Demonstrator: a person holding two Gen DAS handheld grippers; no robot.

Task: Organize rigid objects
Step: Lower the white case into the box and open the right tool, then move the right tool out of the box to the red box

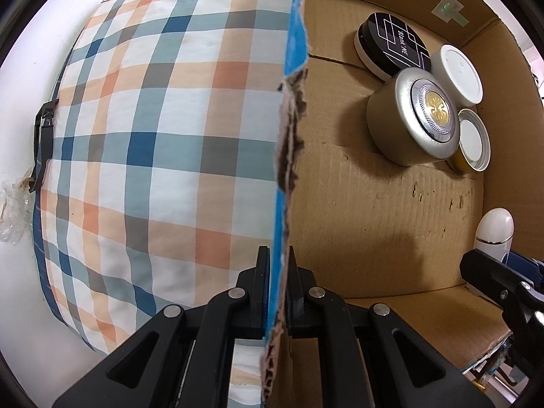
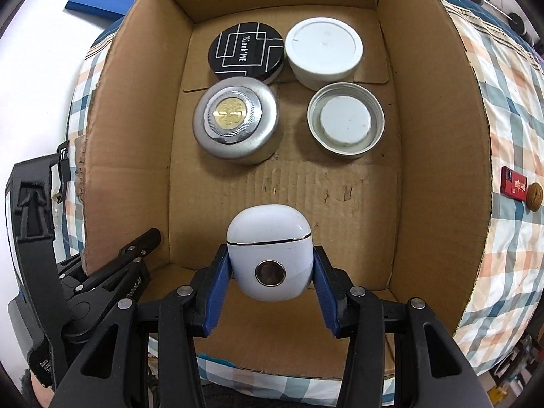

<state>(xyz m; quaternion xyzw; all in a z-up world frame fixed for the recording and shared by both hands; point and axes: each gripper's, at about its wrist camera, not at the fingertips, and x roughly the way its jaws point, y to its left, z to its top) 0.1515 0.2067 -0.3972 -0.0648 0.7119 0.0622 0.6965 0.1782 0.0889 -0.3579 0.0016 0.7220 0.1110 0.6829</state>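
My right gripper is shut on a glossy white case with a round metal button, held inside the cardboard box near its front wall. The same white case shows at the right edge of the left wrist view. At the back of the box stand a black tin, a white jar, a silver tin with a gold emblem and a metal lid with a white insert. My left gripper is shut on the torn left wall of the box.
The box rests on a plaid cloth over a white surface. A red packet and a brown walnut lie on the cloth right of the box. Bare cardboard floor lies in front of the tins.
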